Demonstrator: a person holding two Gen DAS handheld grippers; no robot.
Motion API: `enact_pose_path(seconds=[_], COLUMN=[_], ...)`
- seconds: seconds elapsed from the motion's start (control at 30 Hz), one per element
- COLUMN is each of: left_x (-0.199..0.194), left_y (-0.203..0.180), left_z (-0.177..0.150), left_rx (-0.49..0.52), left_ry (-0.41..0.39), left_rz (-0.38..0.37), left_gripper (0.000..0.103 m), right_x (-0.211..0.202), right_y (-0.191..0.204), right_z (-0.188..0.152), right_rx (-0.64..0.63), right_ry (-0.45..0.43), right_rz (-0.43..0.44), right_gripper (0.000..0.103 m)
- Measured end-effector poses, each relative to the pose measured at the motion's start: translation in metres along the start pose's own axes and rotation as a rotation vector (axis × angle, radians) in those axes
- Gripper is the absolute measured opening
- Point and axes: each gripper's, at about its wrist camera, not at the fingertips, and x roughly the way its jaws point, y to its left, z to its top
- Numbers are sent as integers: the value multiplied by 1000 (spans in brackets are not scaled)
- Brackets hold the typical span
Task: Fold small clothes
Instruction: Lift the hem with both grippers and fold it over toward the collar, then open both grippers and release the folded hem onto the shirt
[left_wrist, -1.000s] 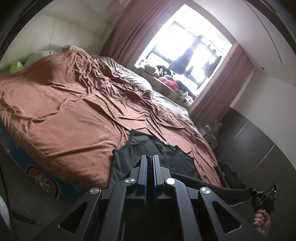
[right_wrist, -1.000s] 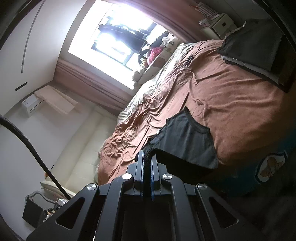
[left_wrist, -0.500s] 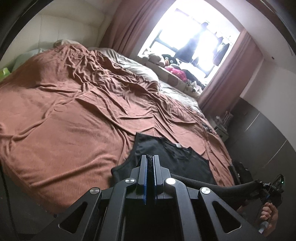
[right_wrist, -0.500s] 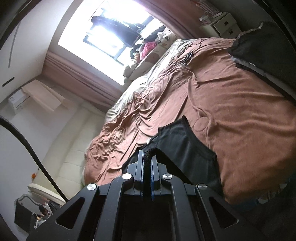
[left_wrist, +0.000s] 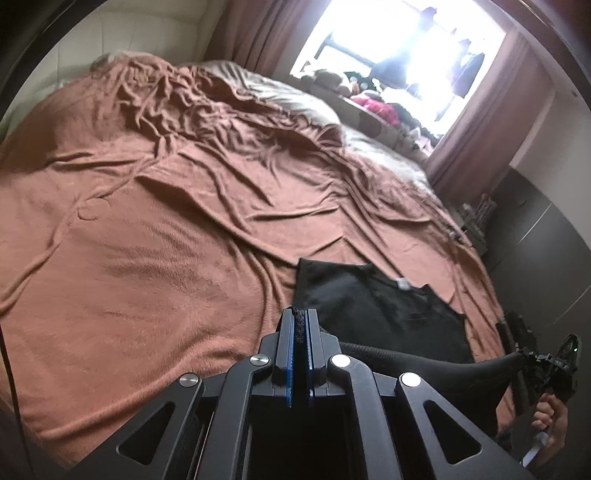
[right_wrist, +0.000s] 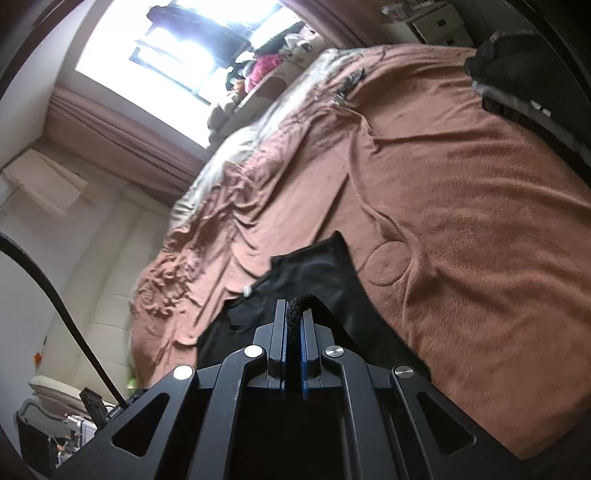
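While the black top (left_wrist: 373, 306) lies partly spread on the brown blanket (left_wrist: 155, 236) near the bed's edge, both tools clamp its near hem. The left gripper (left_wrist: 300, 320) has its jaws closed on a bunched black fold, and the right gripper (right_wrist: 295, 308) pinches another fold the same way. The top's neckline, with a small white label (left_wrist: 402, 283), points away toward the window (left_wrist: 399, 55), its long axis running from the grippers to that collar. The lower part of the garment is hidden behind the gripper frames. A hand (left_wrist: 550, 421) shows at the left view's lower right edge, cut off, and the window is blown out by glare
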Motion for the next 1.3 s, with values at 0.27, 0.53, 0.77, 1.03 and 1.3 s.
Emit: enact_pose_path(seconds=[0.27, 0.53, 0.77, 1.03, 1.3], left_x=[39, 71, 83, 56, 50], left_y=[5, 13, 18, 18, 19], left_z=[6, 12, 9, 6, -9], left_rx=[21, 16, 33, 91, 168], left_ry=[48, 101, 153, 123, 181], left_rz=[72, 109, 153, 170, 166], left_gripper=[5, 5, 28, 84, 96], right_x=[33, 60, 61, 35, 44], right_y=[-5, -5, 4, 30, 45], right_z=[13, 31, 28, 20, 12], right_rx=[-1, -24, -72, -229, -358], right_ry=[57, 65, 91, 59, 217], right_rz=[-30, -100, -162, -184, -253], right_gripper=[2, 2, 19, 83, 83])
